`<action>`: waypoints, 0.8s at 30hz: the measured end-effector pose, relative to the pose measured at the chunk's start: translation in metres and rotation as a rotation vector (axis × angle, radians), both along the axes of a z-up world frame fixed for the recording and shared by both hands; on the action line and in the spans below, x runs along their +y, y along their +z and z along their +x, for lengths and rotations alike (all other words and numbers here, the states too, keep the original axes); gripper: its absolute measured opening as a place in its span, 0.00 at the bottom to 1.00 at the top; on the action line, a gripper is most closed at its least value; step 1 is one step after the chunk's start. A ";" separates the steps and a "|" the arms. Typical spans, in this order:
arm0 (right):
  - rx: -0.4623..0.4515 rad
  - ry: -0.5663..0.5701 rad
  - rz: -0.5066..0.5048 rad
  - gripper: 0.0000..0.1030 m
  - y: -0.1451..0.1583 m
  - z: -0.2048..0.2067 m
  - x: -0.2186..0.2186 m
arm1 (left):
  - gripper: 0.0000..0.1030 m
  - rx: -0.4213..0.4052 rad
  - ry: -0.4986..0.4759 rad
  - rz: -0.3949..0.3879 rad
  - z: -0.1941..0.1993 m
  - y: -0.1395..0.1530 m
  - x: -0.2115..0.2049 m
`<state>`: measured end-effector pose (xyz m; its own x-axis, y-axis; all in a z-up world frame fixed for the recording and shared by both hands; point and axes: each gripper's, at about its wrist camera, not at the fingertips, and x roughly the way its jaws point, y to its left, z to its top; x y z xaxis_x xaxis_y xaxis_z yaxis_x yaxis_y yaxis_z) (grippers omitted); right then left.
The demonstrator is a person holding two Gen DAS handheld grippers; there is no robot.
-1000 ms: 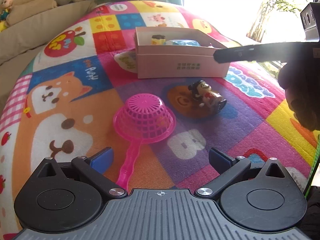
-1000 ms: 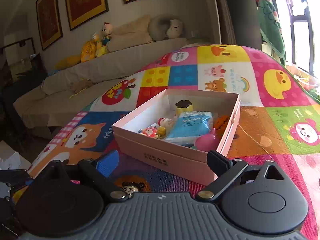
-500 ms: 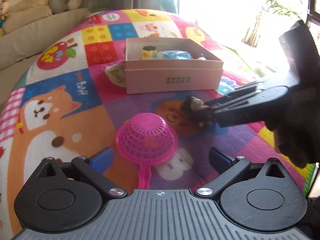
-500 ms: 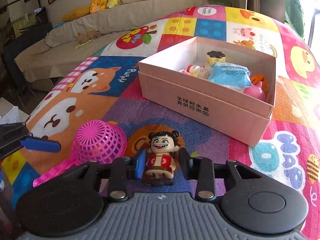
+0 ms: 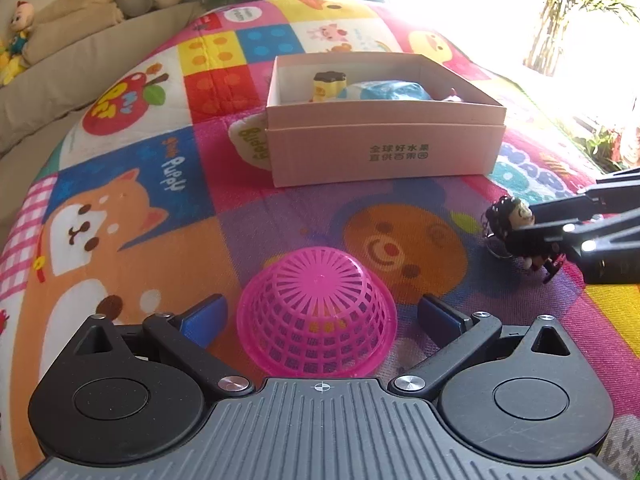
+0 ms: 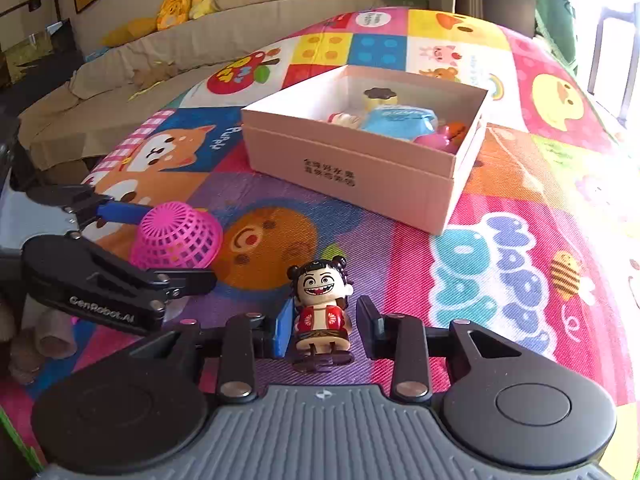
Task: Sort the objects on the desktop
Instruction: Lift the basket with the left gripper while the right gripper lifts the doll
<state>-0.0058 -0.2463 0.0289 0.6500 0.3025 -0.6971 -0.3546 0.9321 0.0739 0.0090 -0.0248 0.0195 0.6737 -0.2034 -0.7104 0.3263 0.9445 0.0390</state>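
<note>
A small figurine [image 6: 322,308] with black hair buns and a red vest stands between the jaws of my right gripper [image 6: 325,326]; small gaps show on both sides, so the jaws are partly closed but not clamped. It also shows in the left wrist view [image 5: 516,232]. An upturned pink mesh strainer [image 5: 316,316] lies between the wide open jaws of my left gripper [image 5: 320,316], also seen in the right wrist view [image 6: 176,236]. A pink cardboard box [image 5: 384,152] holding several toys sits behind.
A colourful cartoon play mat [image 5: 132,208] covers the surface. A beige sofa [image 6: 200,44] with plush toys stands behind at the left. The mat falls away at its left and right edges. Bright window light at the right.
My left gripper has moved forward so the strainer's bowl now sits between its jaws. My right gripper has drawn the figurine back to the right, and its jaws have opened slightly.
</note>
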 end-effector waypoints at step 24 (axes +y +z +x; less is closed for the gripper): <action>0.007 -0.027 0.101 0.67 0.009 0.024 -0.025 | 1.00 -0.012 0.004 -0.035 0.003 -0.003 0.004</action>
<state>0.0177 -0.2715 0.0380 0.6544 0.3536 -0.6684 -0.3281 0.9291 0.1703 0.0125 -0.0210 0.0165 0.6828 -0.2251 -0.6950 0.3219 0.9467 0.0096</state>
